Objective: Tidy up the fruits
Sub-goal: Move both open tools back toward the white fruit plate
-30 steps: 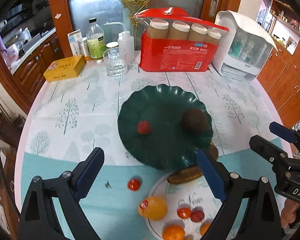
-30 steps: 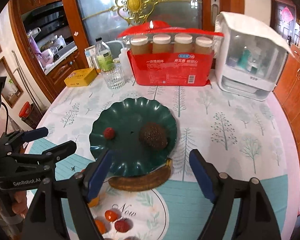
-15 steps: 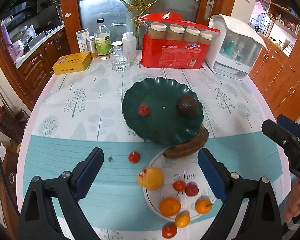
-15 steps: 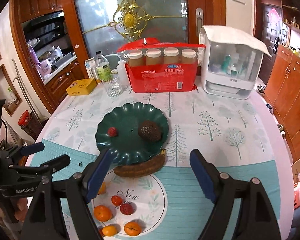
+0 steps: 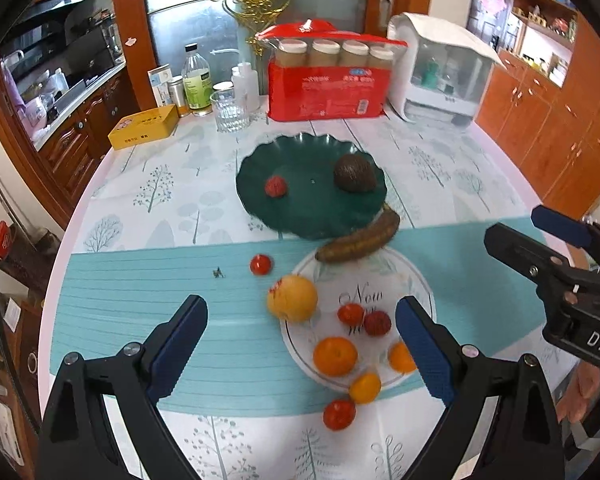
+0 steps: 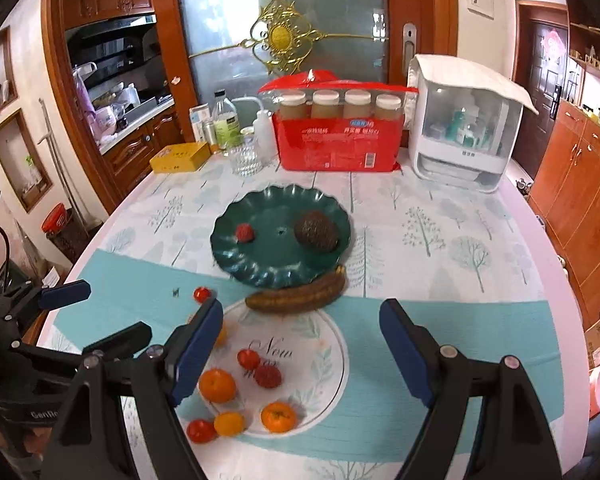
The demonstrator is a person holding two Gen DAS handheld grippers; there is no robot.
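A dark green plate (image 5: 300, 216) (image 6: 260, 264) holds an avocado (image 5: 355, 173) (image 6: 316, 231) and a small red fruit (image 5: 276, 187) (image 6: 244, 233). A brown banana (image 5: 358, 241) (image 6: 296, 296) lies between it and a white plate (image 5: 416, 280) (image 6: 324, 344) with oranges and small red fruits. A large orange fruit (image 5: 292, 298) and a tomato (image 5: 260, 264) (image 6: 202, 294) lie beside that plate. My left gripper (image 5: 302, 344) (image 6: 96, 308) and right gripper (image 6: 300, 352) (image 5: 520, 228) are open and empty, above the table's near side.
At the back stand a red pack of paper cups (image 5: 328, 84), a white dispenser box (image 5: 444, 76), a glass (image 5: 230, 110), bottles (image 5: 196, 80) and a yellow box (image 5: 144, 132). Wooden cabinets stand to the right.
Both grippers have pulled back and up from the green plate, so the white plate and more loose fruit have come into view. Both stay open.
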